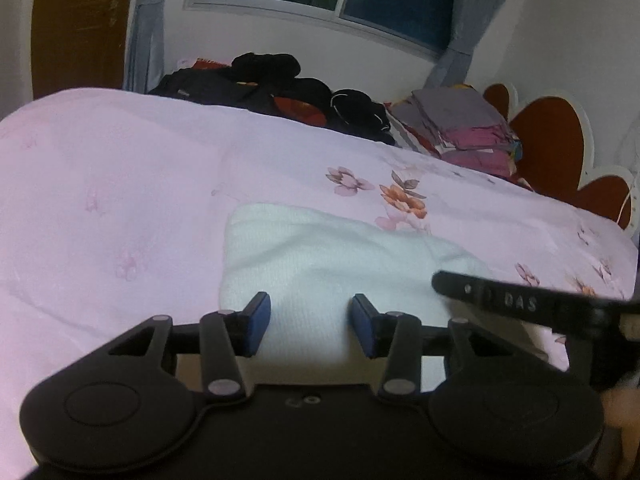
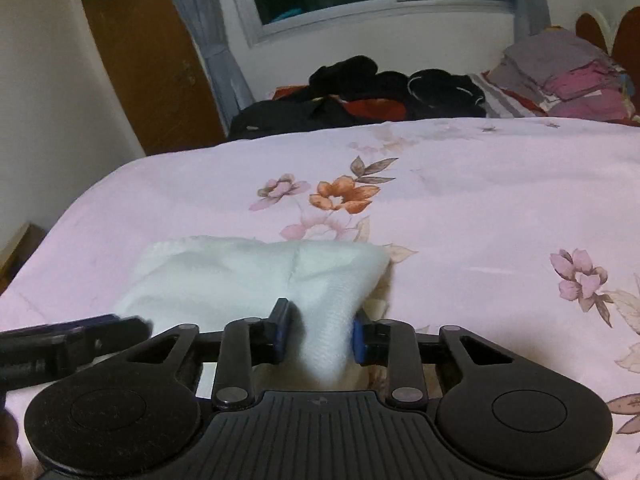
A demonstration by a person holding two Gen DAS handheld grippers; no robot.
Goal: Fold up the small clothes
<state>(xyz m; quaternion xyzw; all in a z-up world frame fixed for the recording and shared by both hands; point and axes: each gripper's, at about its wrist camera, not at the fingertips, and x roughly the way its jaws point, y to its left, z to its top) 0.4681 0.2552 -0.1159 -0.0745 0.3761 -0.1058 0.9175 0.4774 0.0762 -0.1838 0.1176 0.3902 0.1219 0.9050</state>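
Observation:
A small white knit garment (image 1: 320, 252) lies on the pink flowered bed cover (image 1: 120, 200). My left gripper (image 1: 310, 320) is over its near edge, jaws apart, with flat cloth between the blue pads (image 1: 260, 316) and no visible squeeze. In the right wrist view, the garment (image 2: 240, 276) rises in a tented fold towards my right gripper (image 2: 320, 330), whose pads are closed in on the bunched near corner. The right gripper's black finger (image 1: 520, 304) reaches in from the right in the left wrist view. A finger of the left gripper (image 2: 72, 340) shows at lower left in the right wrist view.
Dark clothes (image 1: 280, 88) are piled along the bed's far side under the window. A stack of folded grey and pink laundry (image 1: 472, 128) sits near the red and white headboard (image 1: 560, 148). A brown wardrobe (image 2: 148, 60) stands at the far left.

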